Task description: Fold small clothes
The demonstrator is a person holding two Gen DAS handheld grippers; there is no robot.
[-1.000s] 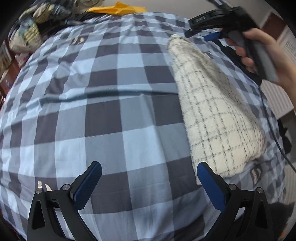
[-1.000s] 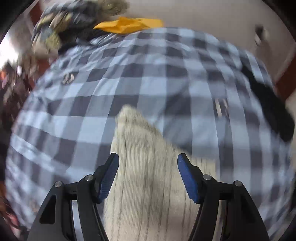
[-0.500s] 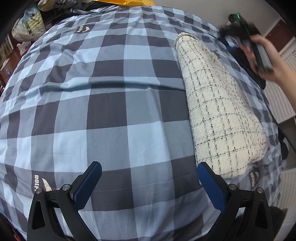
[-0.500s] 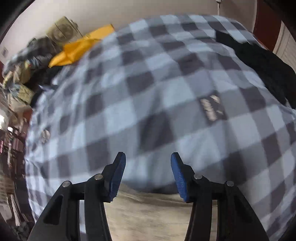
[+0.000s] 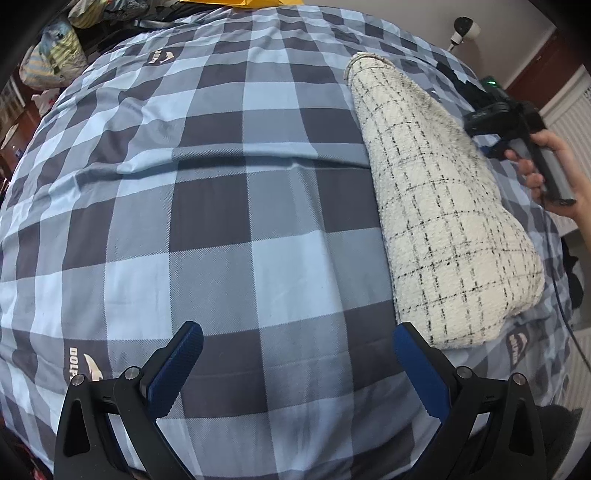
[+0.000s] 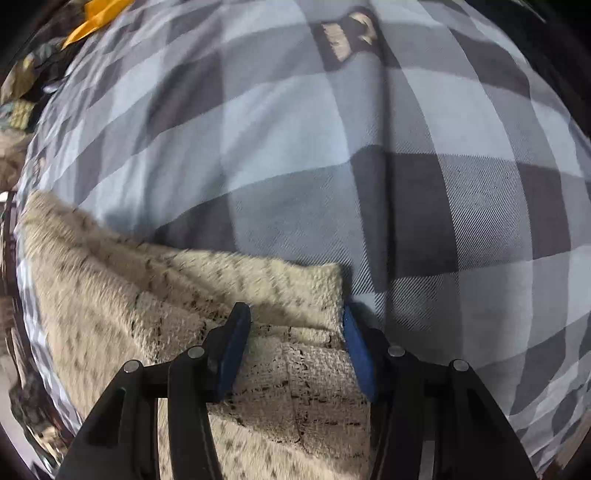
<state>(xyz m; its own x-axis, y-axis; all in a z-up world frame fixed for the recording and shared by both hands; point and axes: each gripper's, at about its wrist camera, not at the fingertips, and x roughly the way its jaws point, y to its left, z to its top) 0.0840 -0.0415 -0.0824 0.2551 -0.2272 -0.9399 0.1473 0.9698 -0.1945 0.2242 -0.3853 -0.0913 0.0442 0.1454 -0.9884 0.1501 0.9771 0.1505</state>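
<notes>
A cream garment with a thin black check (image 5: 439,206) lies folded in a long strip on the right side of the checked bed cover (image 5: 229,206). My left gripper (image 5: 295,354) is open and empty, low over the cover just left of the garment's near end. My right gripper (image 5: 491,122) is at the garment's far right edge, held by a hand. In the right wrist view the right gripper (image 6: 295,332) is open with its blue pads astride a corner of the garment (image 6: 258,295).
A yellow cloth (image 6: 92,22) and a pile of clothes and bags (image 5: 55,55) lie at the far edge of the bed. A black item (image 5: 465,85) lies beyond the garment. A cable (image 5: 565,317) trails on the right.
My right gripper has left the garment's far end, swung down to its right edge and narrowed around a corner. My left gripper has barely moved.
</notes>
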